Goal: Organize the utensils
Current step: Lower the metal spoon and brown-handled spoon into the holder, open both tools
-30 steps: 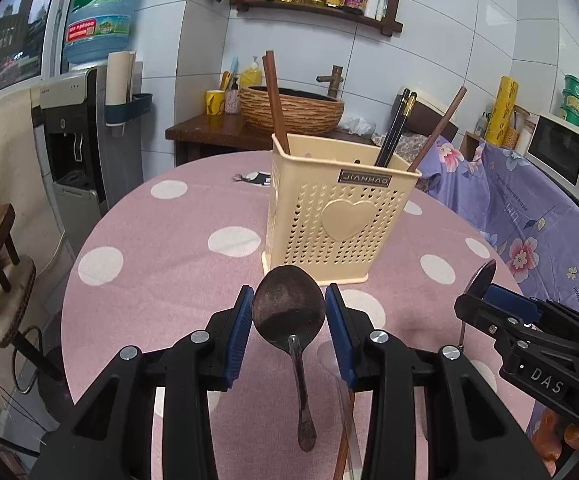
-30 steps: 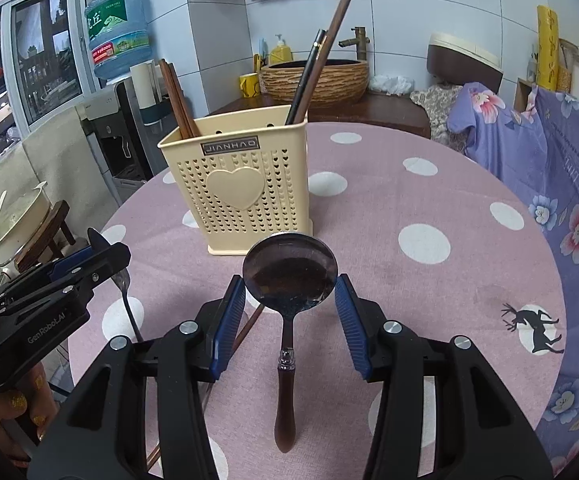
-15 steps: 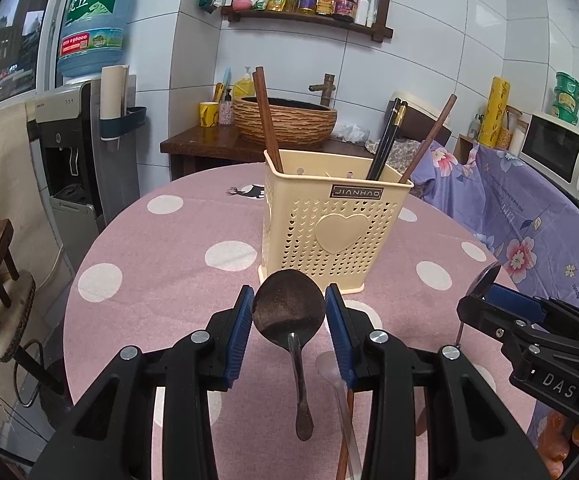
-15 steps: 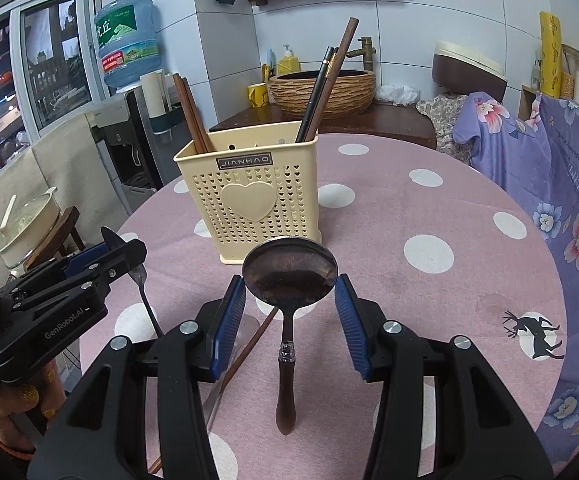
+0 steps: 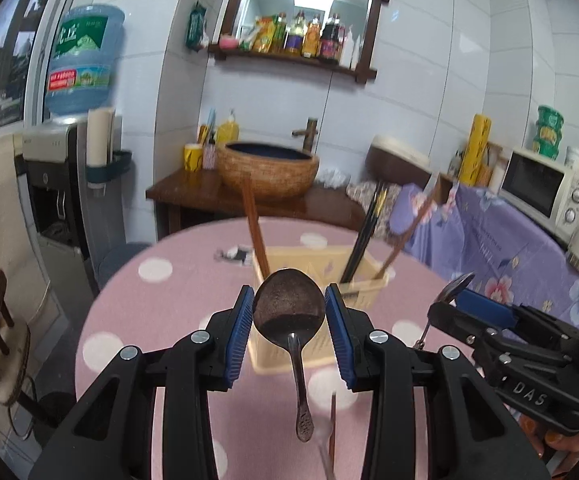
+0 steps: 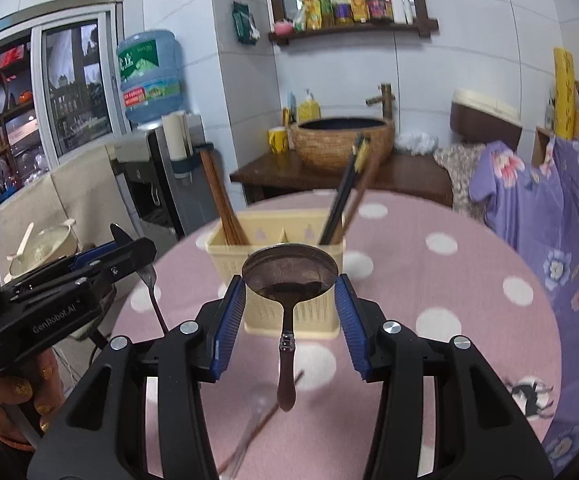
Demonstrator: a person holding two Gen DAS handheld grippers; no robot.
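Ahead, chopsticks in holder

Two dark spoons aloft, bowls up, before cream chopstick basket.

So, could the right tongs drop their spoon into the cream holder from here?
Probably yes. The right tongs grip a spoon by its bowl, handle hanging down, with the open-topped holder just ahead. The chopsticks stand at its ends, leaving the middle compartments free.
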